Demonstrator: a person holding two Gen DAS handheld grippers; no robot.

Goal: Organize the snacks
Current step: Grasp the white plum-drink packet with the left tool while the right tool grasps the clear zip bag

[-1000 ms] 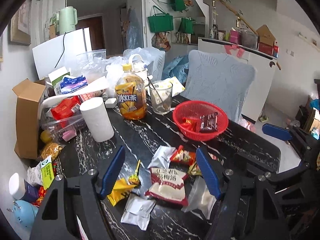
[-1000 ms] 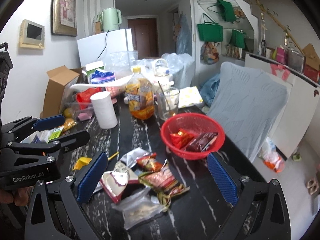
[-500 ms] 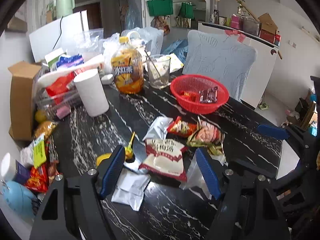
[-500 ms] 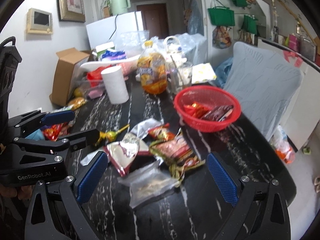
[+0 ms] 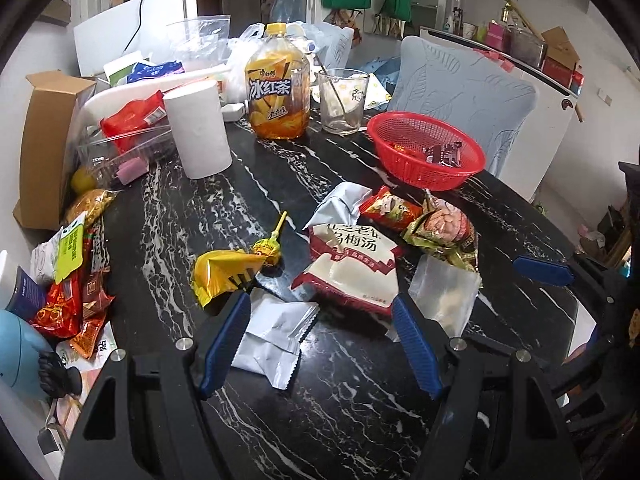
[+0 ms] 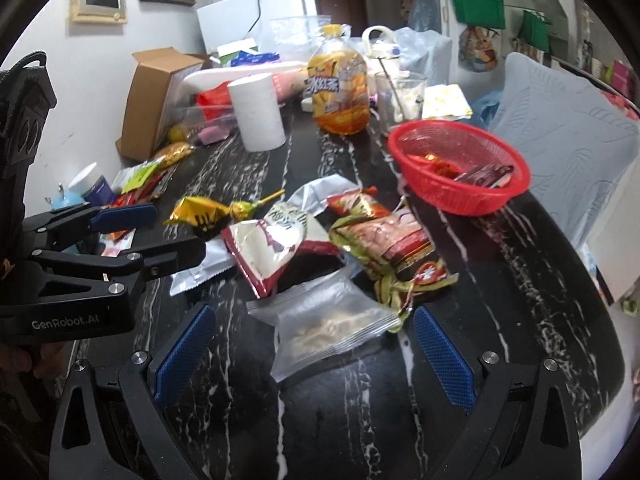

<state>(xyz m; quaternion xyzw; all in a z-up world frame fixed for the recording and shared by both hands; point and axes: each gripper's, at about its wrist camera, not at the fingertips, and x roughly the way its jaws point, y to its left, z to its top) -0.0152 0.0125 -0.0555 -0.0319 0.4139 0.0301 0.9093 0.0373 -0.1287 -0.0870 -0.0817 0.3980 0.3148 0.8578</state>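
Since a second ago both grippers have dropped closer to the black marble table (image 5: 192,200), so the loose snacks now sit larger and nearer their fingers. The left gripper (image 5: 320,340) is spread wide and empty above a white packet (image 5: 276,332), with the red-and-white soup packet (image 5: 352,268) just ahead. The right gripper (image 6: 316,360) is likewise wide apart and holds nothing; the clear packet (image 6: 328,328) lies between its fingers on the table.

The lollipop (image 5: 272,248) lies flat, its stick pointing away toward the far left, its wrapped head touching the yellow wrapper (image 5: 220,272). The soup packet's long axis runs roughly toward and away from the left camera.

About eight loose snacks lie in the middle cluster: white packet, yellow wrapper, lollipop, soup packet, clear packet, a silver packet (image 5: 340,204), a small red packet (image 5: 390,212) and a green-edged packet (image 5: 444,232). The one red basket (image 5: 424,168), beyond the cluster, holds two or three snacks, among them a dark bar (image 5: 444,152). Behind stand one tea bottle (image 5: 280,92), one glass (image 5: 344,100) and one paper roll (image 5: 198,128).

The right view shows the left gripper (image 6: 152,232) from the side; the left view alone shows the heap of sachets (image 5: 72,292) at the table's left edge plainly.
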